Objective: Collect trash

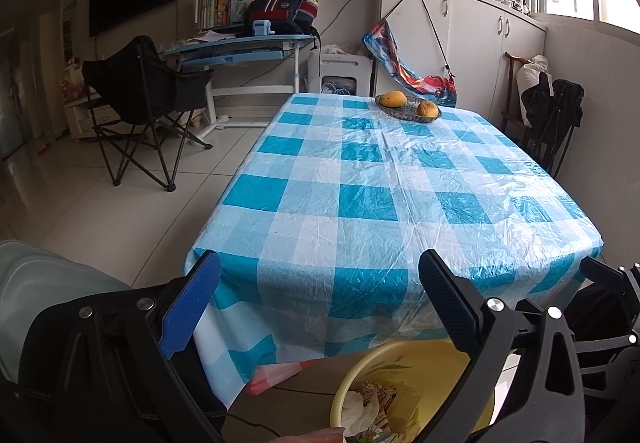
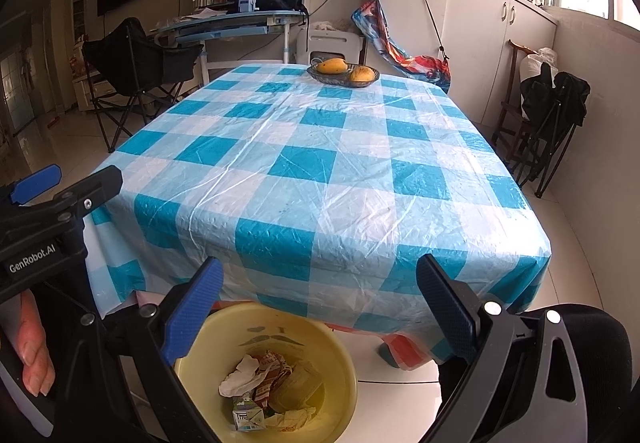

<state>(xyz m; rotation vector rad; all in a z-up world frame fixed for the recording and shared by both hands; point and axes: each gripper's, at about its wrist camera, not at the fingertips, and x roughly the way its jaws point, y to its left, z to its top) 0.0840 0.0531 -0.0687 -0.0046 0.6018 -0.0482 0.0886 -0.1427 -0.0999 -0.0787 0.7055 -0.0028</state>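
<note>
A yellow trash bin (image 2: 320, 327) stands on the floor at the table's near edge and holds crumpled paper, wrappers and a small carton (image 2: 248, 413). It also shows in the left wrist view (image 1: 400, 357). My right gripper (image 2: 320, 307) is open and empty above the bin. My left gripper (image 1: 320, 299) is open and empty, to the left of the bin; its fingers (image 2: 36, 183) show at the left of the right wrist view. The table (image 2: 320, 163) has a blue and white checked cloth.
A dish with two mangoes (image 2: 343, 72) sits at the table's far end. A black folding chair (image 1: 136, 99) and a blue desk (image 1: 240, 47) stand left of the table. White cabinets (image 1: 460, 43) and another folded chair (image 1: 552, 115) are on the right.
</note>
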